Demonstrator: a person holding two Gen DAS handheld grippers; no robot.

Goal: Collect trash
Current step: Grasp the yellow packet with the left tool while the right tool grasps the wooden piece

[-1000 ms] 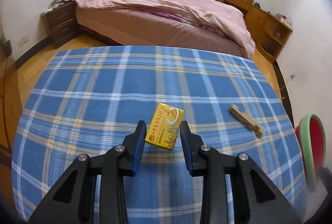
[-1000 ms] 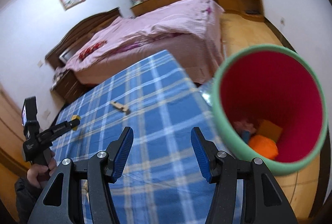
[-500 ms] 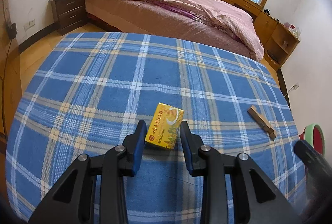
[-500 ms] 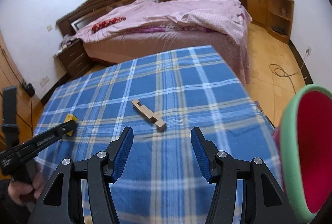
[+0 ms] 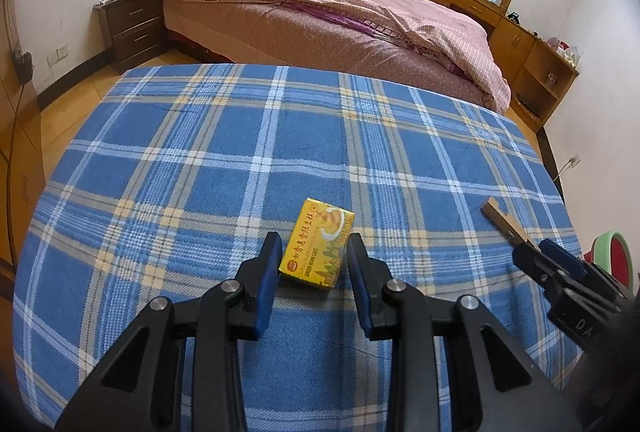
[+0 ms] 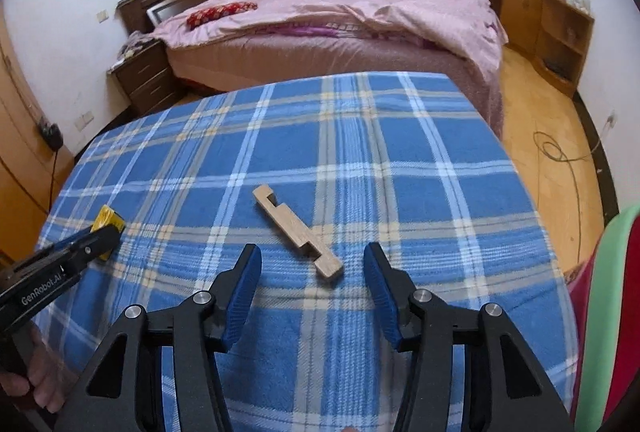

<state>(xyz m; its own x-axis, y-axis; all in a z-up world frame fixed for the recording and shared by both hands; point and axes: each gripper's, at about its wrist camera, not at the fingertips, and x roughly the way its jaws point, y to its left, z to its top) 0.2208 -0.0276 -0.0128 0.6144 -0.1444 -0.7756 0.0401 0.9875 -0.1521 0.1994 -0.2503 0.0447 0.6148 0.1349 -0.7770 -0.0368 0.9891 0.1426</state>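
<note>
Matt woven cloth (image 5: 200,168); glossy cardboard box (image 5: 316,250); bare wooden piece (image 6: 296,228).

Bare plaid cloth (image 6: 360,152) surrounds the wooden strip (image 6: 298,230); the green-rimmed bin (image 6: 612,312) crowds the right edge

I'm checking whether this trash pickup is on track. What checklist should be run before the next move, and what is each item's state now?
1. Left tongs shut on the yellow green bean cake box: ok.
2. Right tongs open wide enough for the notched wooden strip: ok. The jaws have just been closing a little. The strip's near end lies between them, untouched.
3. Strip flat on the blue plaid cloth, with nothing on it: ok.
4. The two tongs well apart: ok.
5. Green-rimmed red bin beside the table's right edge: ok.
6. Bin mouth free to take both items: cannot tell, only part of the bin shows.
</note>
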